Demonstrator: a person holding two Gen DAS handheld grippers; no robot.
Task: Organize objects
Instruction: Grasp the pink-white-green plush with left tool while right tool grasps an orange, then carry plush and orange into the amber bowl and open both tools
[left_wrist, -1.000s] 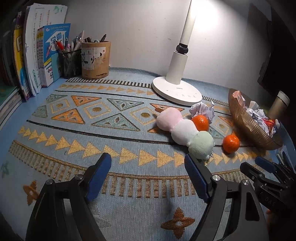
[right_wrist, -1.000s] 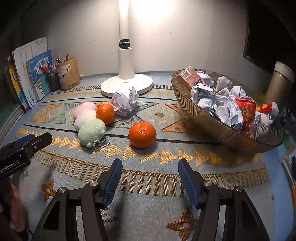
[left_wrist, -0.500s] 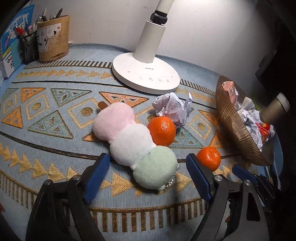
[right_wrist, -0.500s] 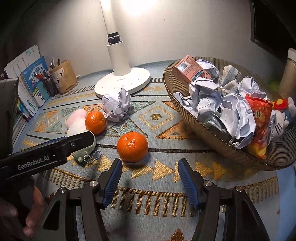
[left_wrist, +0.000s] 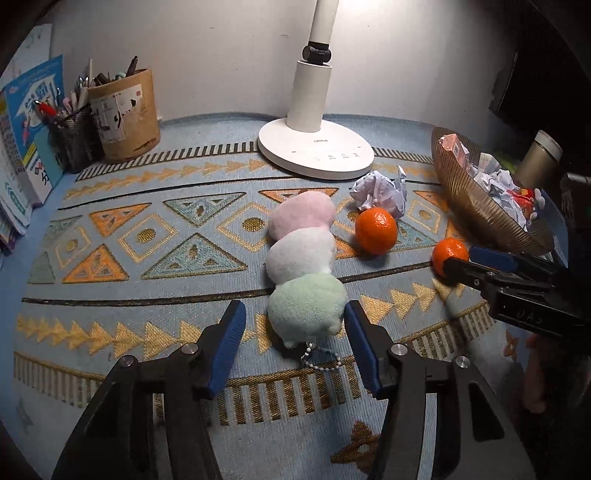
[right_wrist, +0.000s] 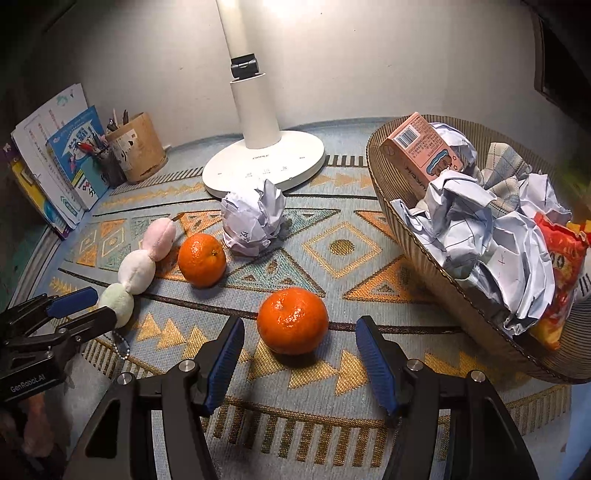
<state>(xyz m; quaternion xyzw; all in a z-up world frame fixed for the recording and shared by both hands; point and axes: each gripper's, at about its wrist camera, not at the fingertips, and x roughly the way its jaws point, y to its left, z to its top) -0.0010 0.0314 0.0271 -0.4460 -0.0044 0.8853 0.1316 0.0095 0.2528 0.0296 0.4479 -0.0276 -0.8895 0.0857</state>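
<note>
Now the left gripper straddles the green end of the plush toy lying left of centre on the mat, jaws closing, right pad just touching, grip unfinished. Rightward, the right gripper stands half open around the near tangerine, untouched. Next comes squeezing. Half a second ago the left jaws gaped wider.

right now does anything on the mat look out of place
Yes: a crumpled paper ball lies loose on the mat by the lamp base, while similar wads fill the basket.
</note>
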